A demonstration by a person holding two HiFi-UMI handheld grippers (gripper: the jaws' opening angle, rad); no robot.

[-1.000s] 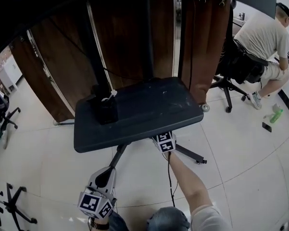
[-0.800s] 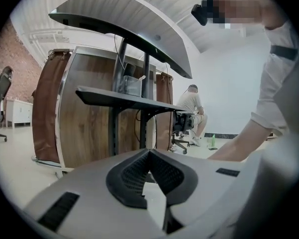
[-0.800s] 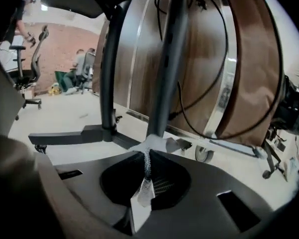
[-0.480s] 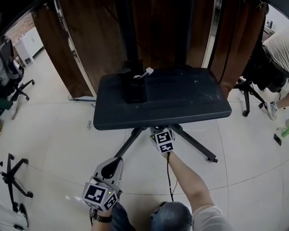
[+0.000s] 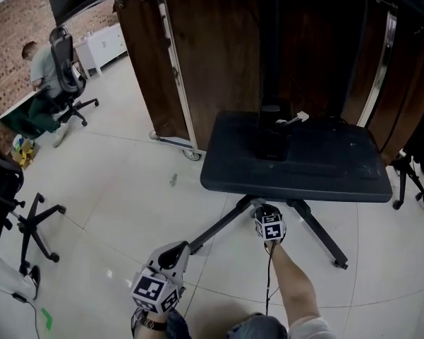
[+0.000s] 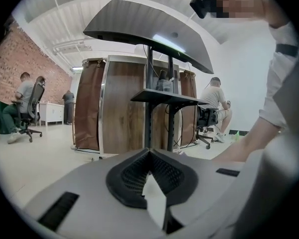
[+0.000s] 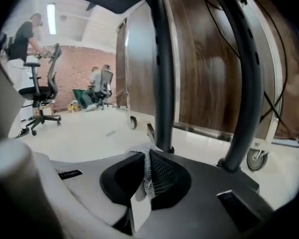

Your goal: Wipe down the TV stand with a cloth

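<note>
The TV stand's dark shelf point(image 5: 317, 175) stands at centre right on splayed legs point(image 5: 222, 226), with a black pole rising behind it. My right gripper point(image 5: 266, 210) sits just under the shelf's front edge, where the legs meet. In the right gripper view it point(image 7: 146, 154) is shut on a small grey mesh cloth point(image 7: 147, 176), close to the stand's leg tubes point(image 7: 161, 83). My left gripper point(image 5: 178, 248) hangs low over the floor to the left of the legs. Its jaws point(image 6: 149, 151) are shut with nothing between them and face the stand point(image 6: 161, 97).
A black box point(image 5: 270, 136) with a white cable end lies on the shelf. Wooden partition panels on casters point(image 5: 197, 55) stand behind. Office chairs point(image 5: 17, 217) and a seated person point(image 5: 46, 76) are at the left. The TV screen point(image 6: 149, 31) hangs overhead.
The head view has swung left, so the stand now shows at the right. My right gripper stays under the shelf's front edge with the cloth; the left gripper stays low.
</note>
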